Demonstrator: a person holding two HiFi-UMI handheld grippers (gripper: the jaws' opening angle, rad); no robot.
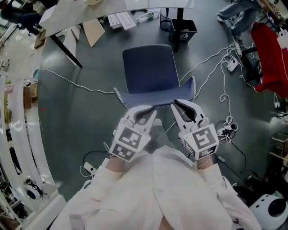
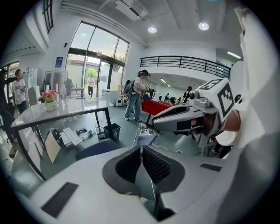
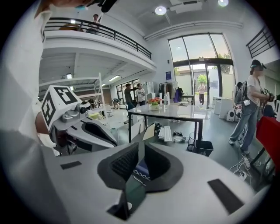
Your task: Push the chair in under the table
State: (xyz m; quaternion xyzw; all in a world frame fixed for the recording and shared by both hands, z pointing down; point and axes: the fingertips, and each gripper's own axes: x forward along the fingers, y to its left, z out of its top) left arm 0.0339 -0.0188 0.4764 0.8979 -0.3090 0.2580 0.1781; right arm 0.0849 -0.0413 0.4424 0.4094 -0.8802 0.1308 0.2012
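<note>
- Jaws of the left gripper (image 1: 151, 113) and the right gripper (image 1: 175, 106) are pressed together and empty, with their tips by the backrest's top edge.
- The chair (image 1: 150, 72) stands at 12 o'clock from them, its seat toward the worktop (image 1: 81, 11).
- Open floor (image 1: 103, 58) separates the seat from the worktop edge, with a bin (image 1: 183, 29) at 1 o'clock and cables (image 1: 223, 76) at 3 o'clock.

The head view is dim and grey: flat light leaves only faint shadows on the dark grey floor (image 1: 81, 128), and its edges bow. Both gripper views are bright, daylight flooding through tall glass windows (image 2: 94, 57), round ceiling lamps (image 2: 152, 29) flaring; corners blacken, and the left gripper (image 2: 141, 151) and right gripper (image 3: 140, 154) look soft up close.
</note>
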